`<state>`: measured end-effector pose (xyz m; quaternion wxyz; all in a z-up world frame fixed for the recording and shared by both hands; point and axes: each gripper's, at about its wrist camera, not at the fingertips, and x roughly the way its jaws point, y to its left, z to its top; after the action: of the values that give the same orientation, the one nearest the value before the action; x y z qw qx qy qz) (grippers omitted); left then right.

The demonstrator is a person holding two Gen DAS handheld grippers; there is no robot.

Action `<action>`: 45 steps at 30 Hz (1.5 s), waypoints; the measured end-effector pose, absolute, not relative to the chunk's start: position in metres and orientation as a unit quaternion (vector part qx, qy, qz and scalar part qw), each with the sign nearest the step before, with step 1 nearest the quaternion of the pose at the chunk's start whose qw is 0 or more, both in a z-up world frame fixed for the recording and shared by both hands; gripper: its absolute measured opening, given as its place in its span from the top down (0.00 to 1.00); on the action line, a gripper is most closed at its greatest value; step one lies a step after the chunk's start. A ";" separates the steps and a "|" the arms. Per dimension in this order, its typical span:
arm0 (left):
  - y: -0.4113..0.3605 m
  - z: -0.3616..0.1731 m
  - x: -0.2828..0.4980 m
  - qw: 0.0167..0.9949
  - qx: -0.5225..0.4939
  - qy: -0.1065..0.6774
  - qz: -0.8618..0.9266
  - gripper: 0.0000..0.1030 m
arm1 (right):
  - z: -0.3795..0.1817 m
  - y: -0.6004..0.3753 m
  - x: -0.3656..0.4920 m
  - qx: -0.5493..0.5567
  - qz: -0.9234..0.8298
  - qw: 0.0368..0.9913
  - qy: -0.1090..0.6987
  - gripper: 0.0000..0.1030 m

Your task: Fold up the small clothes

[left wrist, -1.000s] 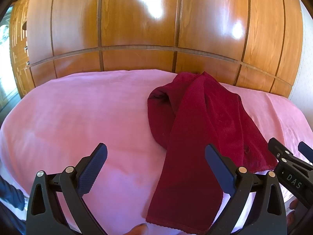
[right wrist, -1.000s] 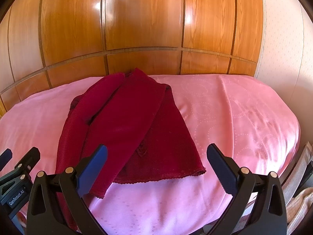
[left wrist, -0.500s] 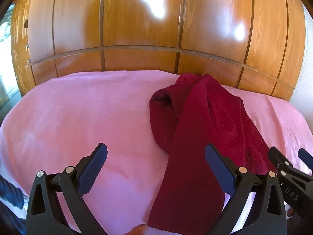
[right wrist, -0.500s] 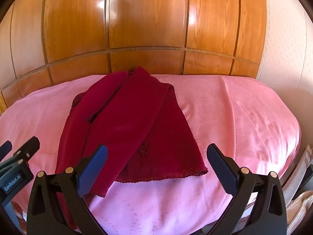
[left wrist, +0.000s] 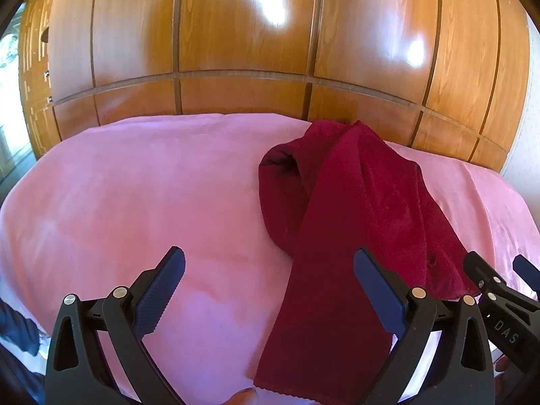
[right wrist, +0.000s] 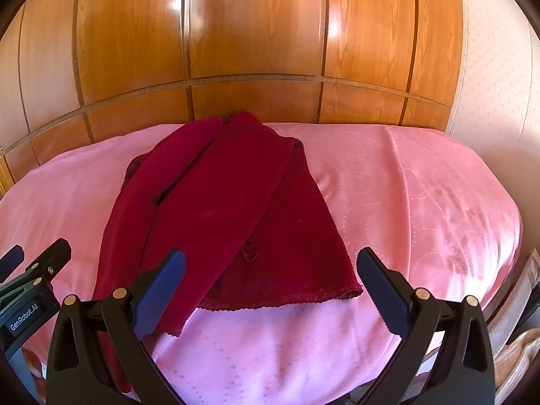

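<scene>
Lettering is legible on both tongs: "DAS" is printed on the right gripper (left wrist: 506, 276) where it enters the left wrist view at the lower right, and "GenRobot.AI" is printed on the left gripper (right wrist: 33, 260) at the lower left of the right wrist view. Both tongs are held wide open, and nothing is gripped by either pair of blue-padded fingers (left wrist: 165, 283). The dark red garment (right wrist: 233, 212) is laid partly folded on the pink bedspread (right wrist: 422, 202), ahead of and between the two tongs; one long folded strip is run toward the left gripper's right finger, and the scalloped hem is placed just ahead of the right gripper's open jaws. A wooden panelled wardrobe (left wrist: 249, 33) is seen beyond the bed. Compared with the frame one second earlier, the garment is unchanged in position, and only a slight shift of both views is noted. A fingertip (left wrist: 244, 396) is visible at the bottom edge.
</scene>
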<state>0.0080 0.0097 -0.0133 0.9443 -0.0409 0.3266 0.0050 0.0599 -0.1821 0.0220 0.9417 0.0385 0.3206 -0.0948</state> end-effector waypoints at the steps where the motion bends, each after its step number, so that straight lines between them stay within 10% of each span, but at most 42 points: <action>1: 0.009 -0.014 0.008 0.944 -0.041 0.328 0.004 0.04 | 0.022 -0.183 0.059 0.040 -0.095 0.941 0.321 0.02; 33: 0.003 -0.031 0.023 0.932 -0.036 0.358 -0.034 0.04 | 0.004 -0.203 0.075 0.068 -0.089 0.933 0.342 0.02; 42: 0.020 -0.050 0.023 0.890 -0.111 0.411 -0.165 0.37 | 0.003 -0.217 0.082 0.150 -0.013 0.924 0.351 0.04; 45: 0.014 -0.057 0.023 0.881 -0.110 0.420 -0.188 0.38 | 0.001 -0.214 0.093 0.167 0.011 0.916 0.365 0.19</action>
<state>0.0227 0.0141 -0.0570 0.8814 -0.1097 0.4195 -0.1875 0.0926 -0.2141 0.0006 0.9160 0.1671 0.3647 0.0114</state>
